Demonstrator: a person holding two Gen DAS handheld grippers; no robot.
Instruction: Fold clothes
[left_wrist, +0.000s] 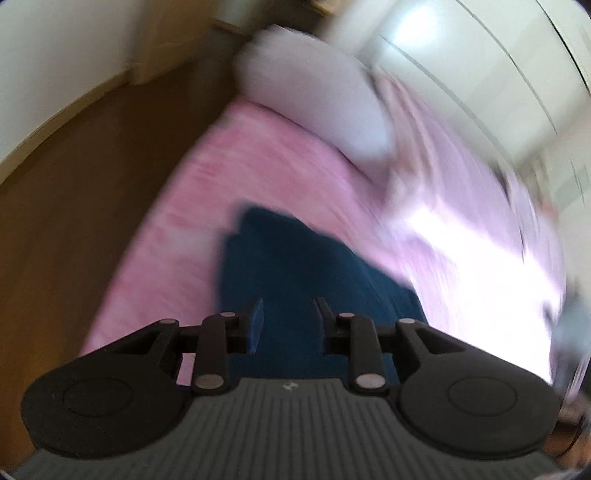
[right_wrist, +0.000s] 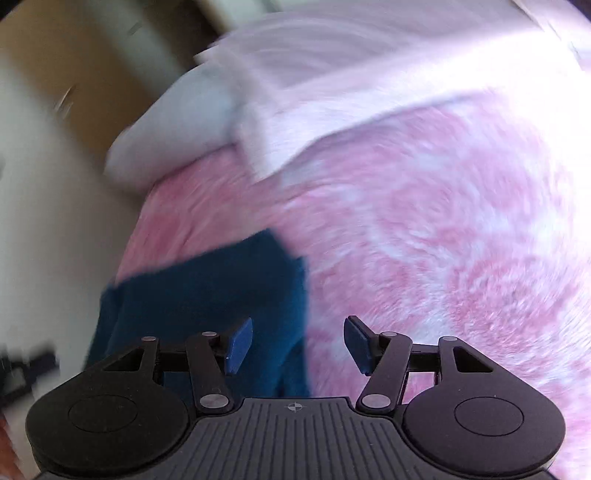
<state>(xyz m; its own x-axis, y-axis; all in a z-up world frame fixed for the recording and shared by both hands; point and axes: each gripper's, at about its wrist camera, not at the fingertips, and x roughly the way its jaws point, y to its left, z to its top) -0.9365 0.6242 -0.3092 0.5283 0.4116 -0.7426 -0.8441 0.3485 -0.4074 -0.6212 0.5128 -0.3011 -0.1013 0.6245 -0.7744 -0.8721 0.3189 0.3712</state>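
A dark blue garment (left_wrist: 295, 266) lies on a pink patterned bed cover (left_wrist: 207, 206). My left gripper (left_wrist: 290, 308) hovers over the garment's near part, open, with nothing between its fingers. In the right wrist view the same blue garment (right_wrist: 207, 295) lies at the lower left on the pink cover (right_wrist: 424, 240). My right gripper (right_wrist: 298, 341) is open above the garment's right edge, its blue pads (right_wrist: 239, 345) apart and empty. Both views are blurred by motion.
A white pillow (left_wrist: 314, 88) lies at the head of the bed, with a pale pink folded-back sheet (left_wrist: 461, 192) beside it. Brown wooden floor (left_wrist: 74, 184) runs along the bed's left side. A pale wall and cupboard (left_wrist: 498, 55) stand behind.
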